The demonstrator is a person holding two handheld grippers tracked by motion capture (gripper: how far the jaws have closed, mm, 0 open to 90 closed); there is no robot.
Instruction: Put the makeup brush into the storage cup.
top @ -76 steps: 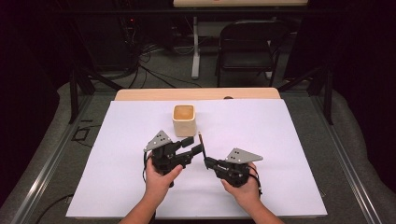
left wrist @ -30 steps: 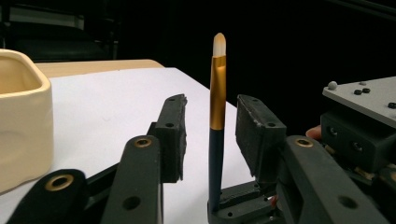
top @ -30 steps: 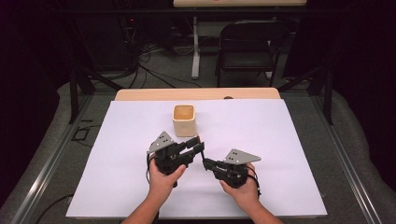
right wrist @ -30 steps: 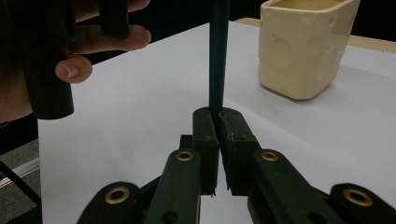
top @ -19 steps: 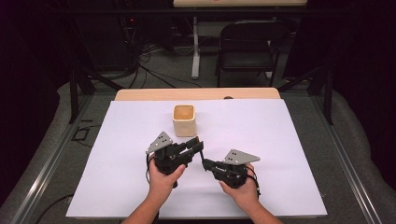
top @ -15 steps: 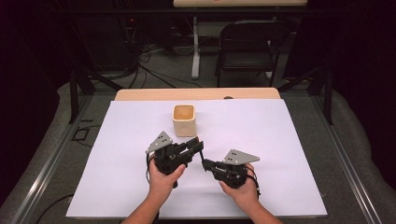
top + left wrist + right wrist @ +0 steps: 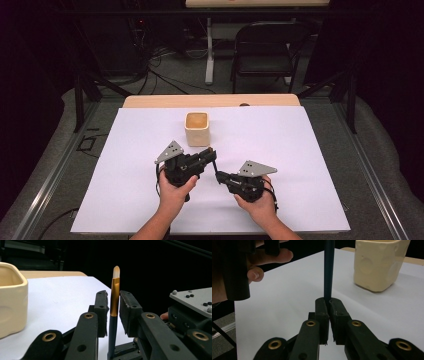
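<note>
Brush [image 7: 114, 300] between left gripper [image 7: 114, 305] pads

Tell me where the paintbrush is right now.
The paintbrush stands upright between the two grippers, in front of the cream cup on the white sheet. The right gripper clamps its dark handle, and its gold ferrule sits between the left gripper's jaws.

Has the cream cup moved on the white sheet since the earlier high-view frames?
No. The cream cup stands at the same spot on the white sheet, just below the wooden table edge, beyond both grippers.
</note>
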